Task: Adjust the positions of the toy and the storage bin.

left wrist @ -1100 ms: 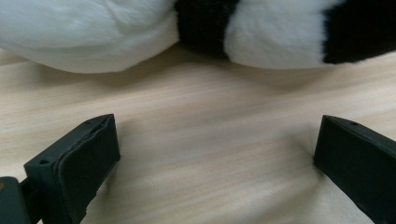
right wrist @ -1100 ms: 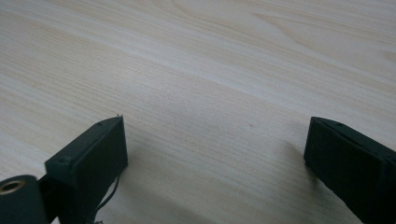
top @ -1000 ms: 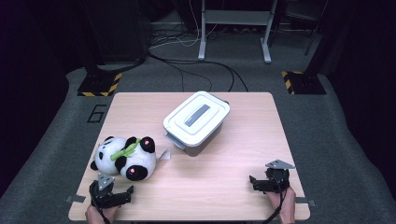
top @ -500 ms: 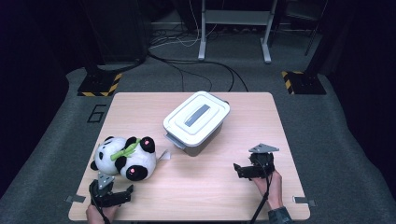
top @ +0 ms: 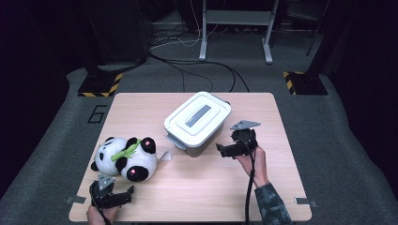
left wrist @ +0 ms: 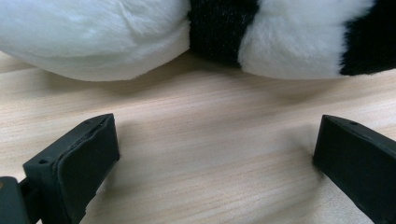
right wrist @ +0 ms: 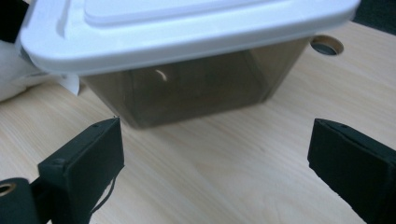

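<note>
The lidded white box stands mid-counter, and the right tongs are held just beside its near right side, jaws spread wide and empty. A grip on the lid's rim is probably called for, so the jaws should be raised level with the overhanging lid edge before being closed. The left tongs rest open near the plush panda.

We see the lidded box, white lid shut over smoky translucent walls, standing upright just ahead of our right tool. The plush panda, black and white with a green bow, lies just beyond our left tool.
</note>
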Demonstrator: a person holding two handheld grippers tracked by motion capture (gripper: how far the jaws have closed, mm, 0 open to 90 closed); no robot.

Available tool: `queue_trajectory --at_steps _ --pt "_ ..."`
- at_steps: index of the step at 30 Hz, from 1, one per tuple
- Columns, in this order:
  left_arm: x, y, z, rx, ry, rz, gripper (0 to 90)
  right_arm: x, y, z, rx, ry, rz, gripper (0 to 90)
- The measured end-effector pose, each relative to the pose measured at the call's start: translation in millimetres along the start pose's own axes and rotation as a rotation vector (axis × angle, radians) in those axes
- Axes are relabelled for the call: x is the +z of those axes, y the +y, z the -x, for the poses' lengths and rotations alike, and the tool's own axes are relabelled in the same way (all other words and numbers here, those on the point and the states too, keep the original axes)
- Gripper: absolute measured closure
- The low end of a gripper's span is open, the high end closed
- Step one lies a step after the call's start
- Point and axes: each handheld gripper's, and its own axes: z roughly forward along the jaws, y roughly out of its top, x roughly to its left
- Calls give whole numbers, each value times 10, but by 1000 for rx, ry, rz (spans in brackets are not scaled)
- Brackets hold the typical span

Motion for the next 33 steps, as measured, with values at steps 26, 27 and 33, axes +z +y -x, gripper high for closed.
queue_trajectory --at_steps 26,27,33 --pt "4 -2 1 -1 1 6 0 635 659 -368 -58 17 -88 30" --pt "4 -2 1 -1 2 6 0 630 655 -370 -43 20 -94 31" --pt "5 -2 2 -1 2 6 0 603 651 -330 -79 13 -105 32"
